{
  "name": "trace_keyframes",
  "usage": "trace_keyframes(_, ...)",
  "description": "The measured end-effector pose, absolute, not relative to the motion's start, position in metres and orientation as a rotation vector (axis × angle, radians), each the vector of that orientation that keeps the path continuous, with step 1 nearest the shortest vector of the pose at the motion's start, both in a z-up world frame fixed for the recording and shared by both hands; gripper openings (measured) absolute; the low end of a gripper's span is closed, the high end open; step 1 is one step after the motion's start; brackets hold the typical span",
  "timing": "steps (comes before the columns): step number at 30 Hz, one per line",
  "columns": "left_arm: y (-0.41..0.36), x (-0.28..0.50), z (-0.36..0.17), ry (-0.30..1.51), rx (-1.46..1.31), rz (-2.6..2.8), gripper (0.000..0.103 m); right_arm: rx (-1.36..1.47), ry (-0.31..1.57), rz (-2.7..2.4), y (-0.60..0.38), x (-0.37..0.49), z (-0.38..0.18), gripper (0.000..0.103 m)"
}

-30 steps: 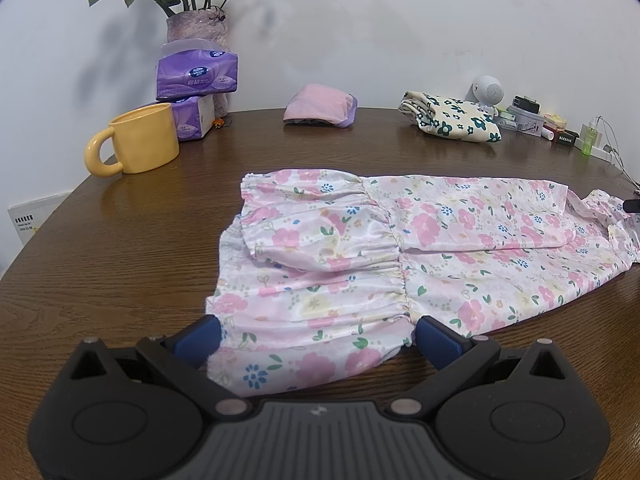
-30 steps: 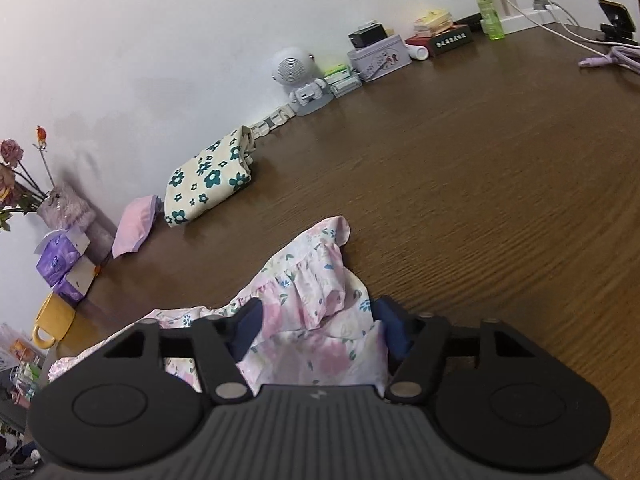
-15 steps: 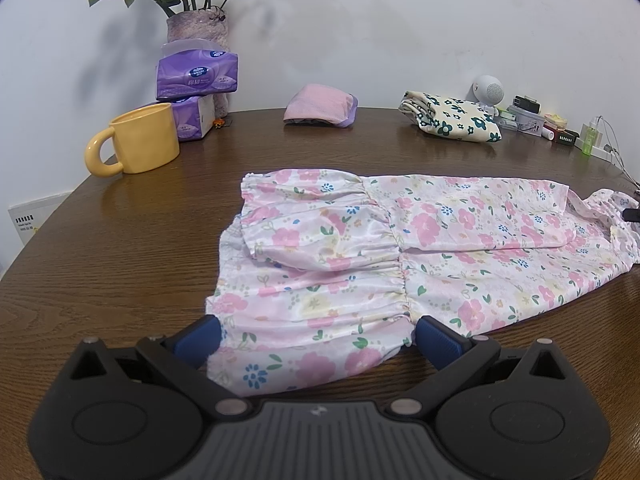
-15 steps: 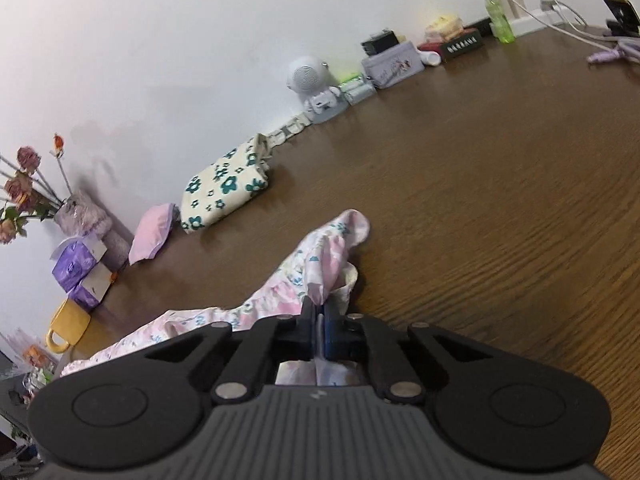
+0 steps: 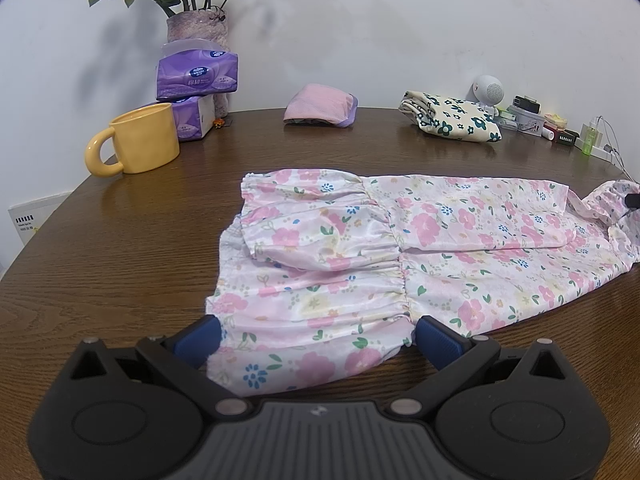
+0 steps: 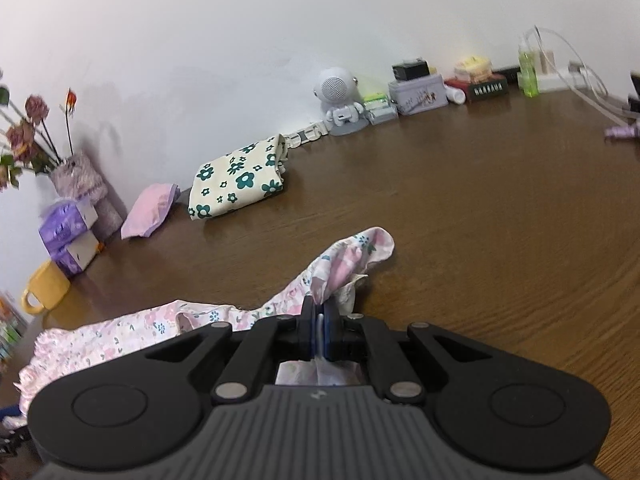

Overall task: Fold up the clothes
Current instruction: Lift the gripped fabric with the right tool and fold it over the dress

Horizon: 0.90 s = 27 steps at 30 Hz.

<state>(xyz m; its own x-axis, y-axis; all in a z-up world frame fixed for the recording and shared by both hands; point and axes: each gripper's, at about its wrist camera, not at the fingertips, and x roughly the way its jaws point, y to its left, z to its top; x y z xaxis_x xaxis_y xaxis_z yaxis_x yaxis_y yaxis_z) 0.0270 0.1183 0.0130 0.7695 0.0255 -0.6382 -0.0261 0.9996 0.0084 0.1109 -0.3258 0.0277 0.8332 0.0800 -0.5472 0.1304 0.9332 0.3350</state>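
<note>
- The right gripper (image 6: 319, 316) jaws are clenched on the dress (image 5: 360, 264) end.
- The left gripper (image 5: 316, 332) jaws are wide apart around the hem, so a hard pull could drag the dress across the worktop (image 5: 160, 216).

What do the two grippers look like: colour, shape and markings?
Both match: the left gripper and right gripper have a ribbed dark grey body with a small logo, black linkage arms with silver pivot pins, round recessed discs at each side, and blue fingertip pads.

The dress (image 5: 400, 264) lies spread along the near edge of the table (image 5: 120, 248). Along the far edge stand, left to right, a mug (image 5: 138, 144), 2 stacked tissue packs (image 5: 196, 92) before a vase (image 5: 198, 28), 2 folded garments (image 5: 320, 110), and a speaker (image 5: 488, 90).
</note>
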Motion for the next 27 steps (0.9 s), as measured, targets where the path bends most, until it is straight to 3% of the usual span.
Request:
trace_keyframes(16, 0.118, 0.027, 0.014, 0.692, -0.001, 0.028, 0.103, 0.138, 0.621, -0.005, -0.258, 0.126, 0.063, 0.003)
trace_keyframes(27, 0.118, 0.027, 0.013, 0.692, -0.001, 0.028, 0.103, 0.173, 0.625, -0.019, -0.269, 0.126, 0.057, 0.003)
